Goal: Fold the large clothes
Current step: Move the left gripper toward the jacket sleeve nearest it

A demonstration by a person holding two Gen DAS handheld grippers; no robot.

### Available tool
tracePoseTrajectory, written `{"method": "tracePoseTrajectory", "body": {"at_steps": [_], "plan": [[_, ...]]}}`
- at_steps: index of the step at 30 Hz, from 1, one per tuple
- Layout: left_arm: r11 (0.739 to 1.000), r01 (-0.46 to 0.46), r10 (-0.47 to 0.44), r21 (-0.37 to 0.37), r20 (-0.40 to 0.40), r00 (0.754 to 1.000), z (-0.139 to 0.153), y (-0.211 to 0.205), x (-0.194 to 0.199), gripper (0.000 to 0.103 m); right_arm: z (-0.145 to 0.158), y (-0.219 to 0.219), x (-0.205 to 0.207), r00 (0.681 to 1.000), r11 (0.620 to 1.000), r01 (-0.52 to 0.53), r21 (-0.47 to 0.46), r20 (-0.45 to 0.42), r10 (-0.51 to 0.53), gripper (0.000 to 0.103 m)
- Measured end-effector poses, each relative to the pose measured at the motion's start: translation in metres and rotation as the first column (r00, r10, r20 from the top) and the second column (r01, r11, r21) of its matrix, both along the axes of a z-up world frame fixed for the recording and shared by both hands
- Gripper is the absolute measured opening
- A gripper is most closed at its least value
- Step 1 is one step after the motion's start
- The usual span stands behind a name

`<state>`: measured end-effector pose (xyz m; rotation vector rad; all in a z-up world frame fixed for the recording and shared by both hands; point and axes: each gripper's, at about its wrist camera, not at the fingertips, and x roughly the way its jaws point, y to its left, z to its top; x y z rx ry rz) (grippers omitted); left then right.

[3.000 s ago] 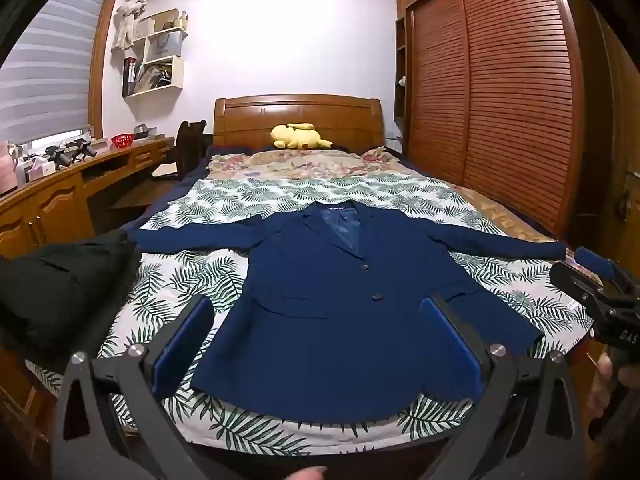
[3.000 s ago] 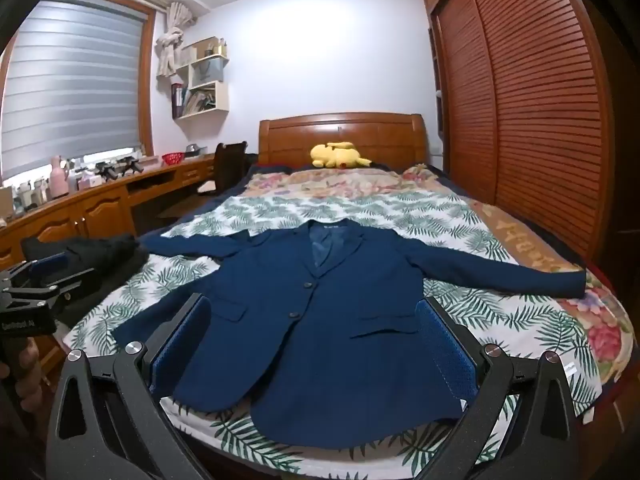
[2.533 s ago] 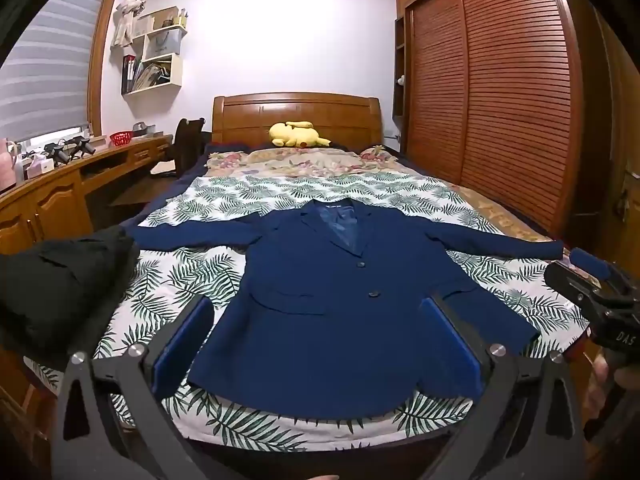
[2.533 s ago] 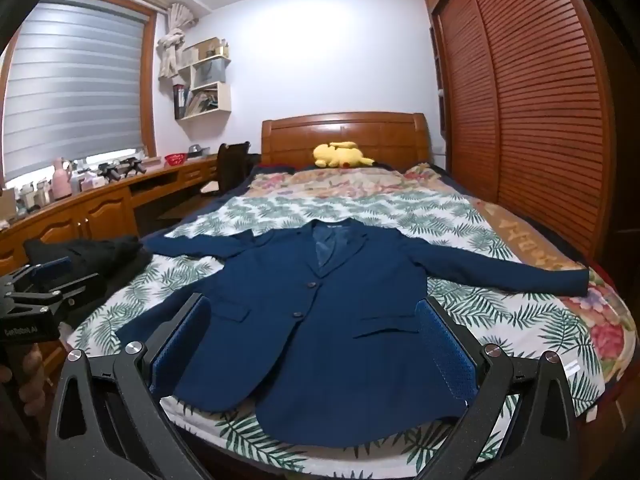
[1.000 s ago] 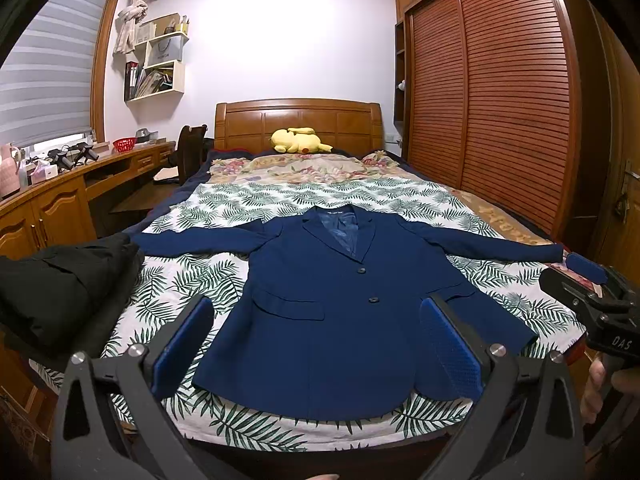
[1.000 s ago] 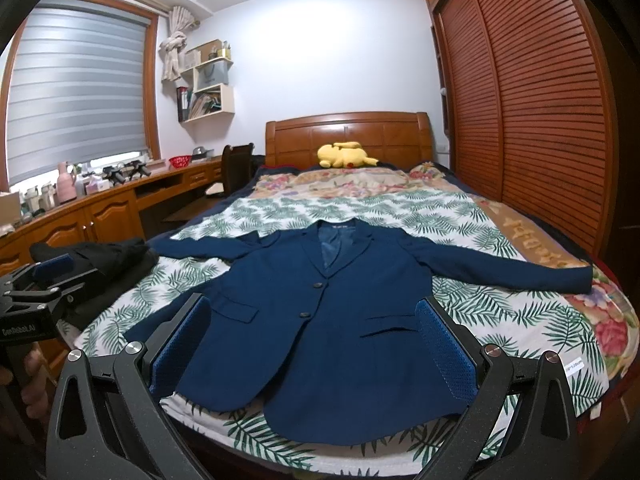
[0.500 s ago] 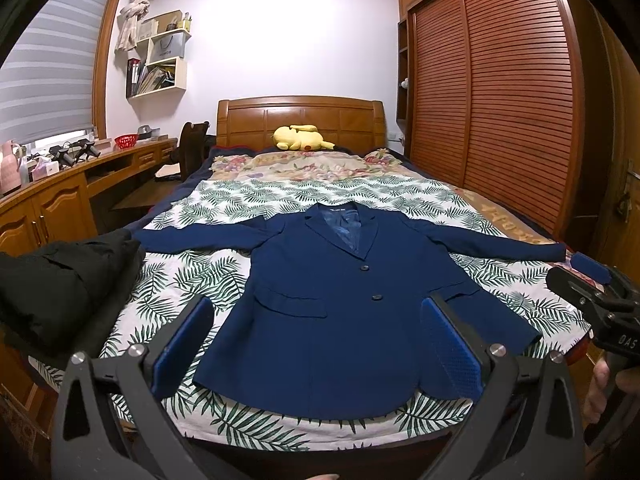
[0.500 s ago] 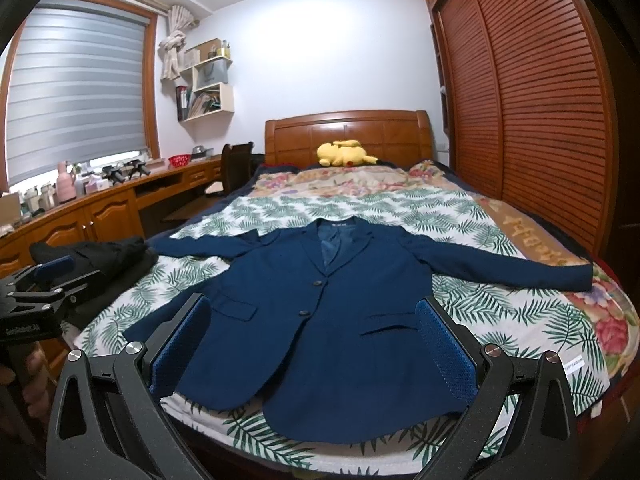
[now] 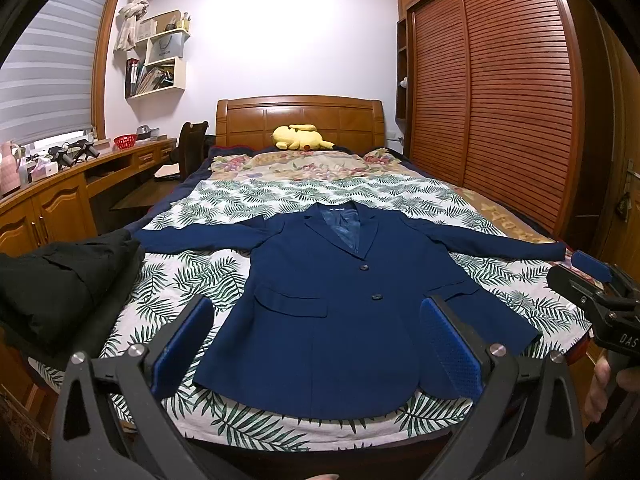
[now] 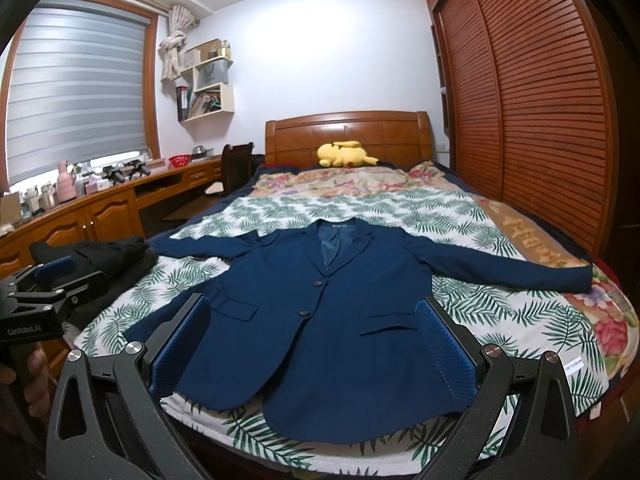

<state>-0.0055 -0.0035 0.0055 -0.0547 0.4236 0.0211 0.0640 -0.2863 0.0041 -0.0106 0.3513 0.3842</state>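
A navy blue suit jacket (image 9: 332, 312) (image 10: 320, 320) lies flat and face up on the bed, buttoned, both sleeves spread out to the sides, collar toward the headboard. My left gripper (image 9: 316, 340) hovers open above the foot of the bed, its blue pads wide apart with nothing between them. My right gripper (image 10: 312, 340) is open too, held above the jacket's hem. Each gripper appears at the edge of the other's view, the right gripper (image 9: 596, 296) near the right sleeve cuff and the left gripper (image 10: 40, 292) by the black garment.
A black garment (image 9: 60, 280) is heaped on the bed's left corner. The leaf-print bedspread (image 9: 200, 276) covers the bed. A yellow plush toy (image 9: 300, 138) lies by the wooden headboard. A wooden desk (image 10: 100, 208) runs along the left wall, a slatted wardrobe (image 9: 500, 100) along the right.
Both grippers drifted slightly, rising a little over the three seconds. The jacket has not moved and both grippers stay open.
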Motion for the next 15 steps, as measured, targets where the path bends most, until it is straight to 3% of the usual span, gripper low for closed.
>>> {"method": "tracePoseTrajectory", "body": {"at_steps": [15], "plan": [[0.998, -0.063, 0.063, 0.01, -0.068, 0.996, -0.033, 0.032, 0.02, 0.103, -0.024, 0.026, 0.009, 0.997, 0.998, -0.062, -0.02, -0.053, 0.061, 0.103]]}}
